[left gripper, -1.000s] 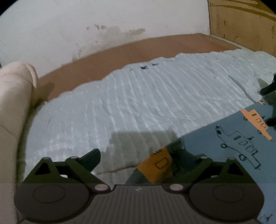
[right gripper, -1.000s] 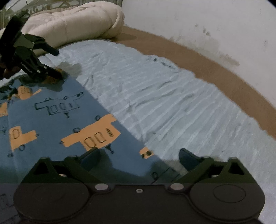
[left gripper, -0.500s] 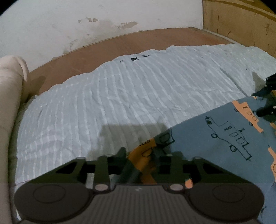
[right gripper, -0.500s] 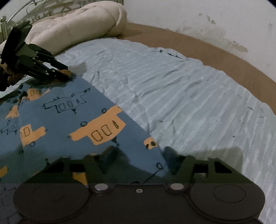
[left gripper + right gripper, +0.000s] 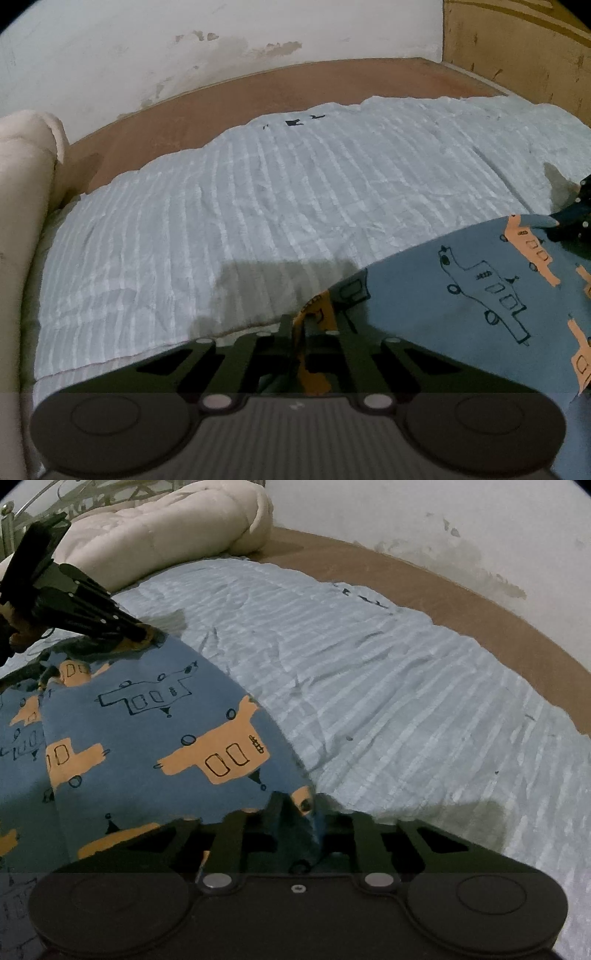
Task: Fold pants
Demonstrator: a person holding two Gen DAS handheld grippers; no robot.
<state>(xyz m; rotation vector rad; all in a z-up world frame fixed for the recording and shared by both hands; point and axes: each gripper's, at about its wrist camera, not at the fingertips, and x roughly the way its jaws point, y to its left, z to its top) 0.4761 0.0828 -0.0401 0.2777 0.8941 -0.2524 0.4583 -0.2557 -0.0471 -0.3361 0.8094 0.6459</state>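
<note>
Left wrist view: left gripper (image 5: 308,332), jaws pressed together, pinching an edge of the blue printed pants (image 5: 461,295), which lie at lower right on the pale ribbed sheet (image 5: 258,221). The right gripper (image 5: 570,218) grips the far corner. Brown board (image 5: 258,96) beyond.

Right wrist view: right gripper (image 5: 301,808), jaws closing, pinches the near pants (image 5: 147,738) corner. Left gripper (image 5: 142,631) clamps the far edge. Cushion (image 5: 166,528) behind; sheet (image 5: 406,701) at right.

Blue pants (image 5: 155,738) printed with orange blocks and dark-outlined vehicles, pale blue bedspread (image 5: 258,221) – ribbed white stripes, cream pillow (image 5: 166,531), brown board (image 5: 295,92), stained white wall (image 5: 184,44)
</note>
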